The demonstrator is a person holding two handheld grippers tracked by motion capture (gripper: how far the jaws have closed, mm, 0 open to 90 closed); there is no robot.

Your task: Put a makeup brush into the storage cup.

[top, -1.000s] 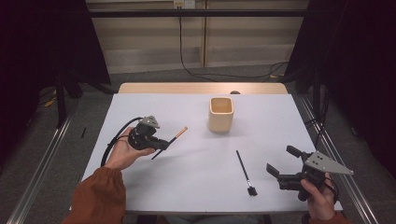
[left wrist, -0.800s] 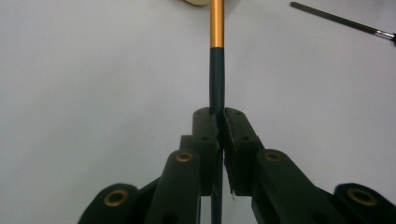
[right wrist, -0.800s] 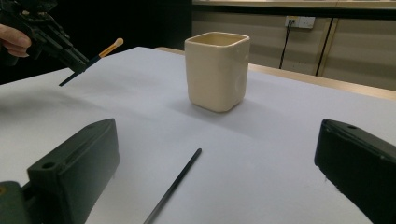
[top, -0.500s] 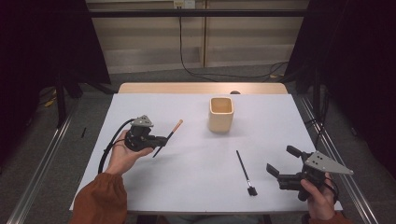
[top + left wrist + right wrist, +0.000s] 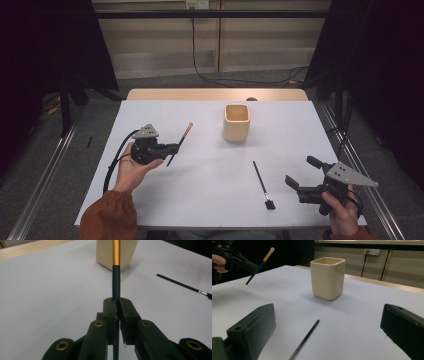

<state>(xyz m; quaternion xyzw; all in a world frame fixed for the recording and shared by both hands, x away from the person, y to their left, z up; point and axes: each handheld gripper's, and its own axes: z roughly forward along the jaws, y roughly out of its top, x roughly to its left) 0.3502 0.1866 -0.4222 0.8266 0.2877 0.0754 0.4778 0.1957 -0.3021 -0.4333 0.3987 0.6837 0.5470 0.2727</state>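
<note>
An orange-tipped brush (image 5: 179,145) is being gripped between the closed fingers of the left gripper (image 5: 172,148), lifted above the white counter (image 5: 200,190). The cream cup (image 5: 236,122) is standing beyond. The right gripper (image 5: 300,176) is being held with fingers open beside a black brush (image 5: 262,183).

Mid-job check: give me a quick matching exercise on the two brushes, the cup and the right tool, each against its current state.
1. orange-banded brush
2. black brush
3. cream cup
4. right tool

A. stands upright on the table, nothing touching it
B. jaws open, nothing between them
C. clamped in the left tool, off the table
D. lies flat on the table

Pairs: 1-C, 2-D, 3-A, 4-B
</note>
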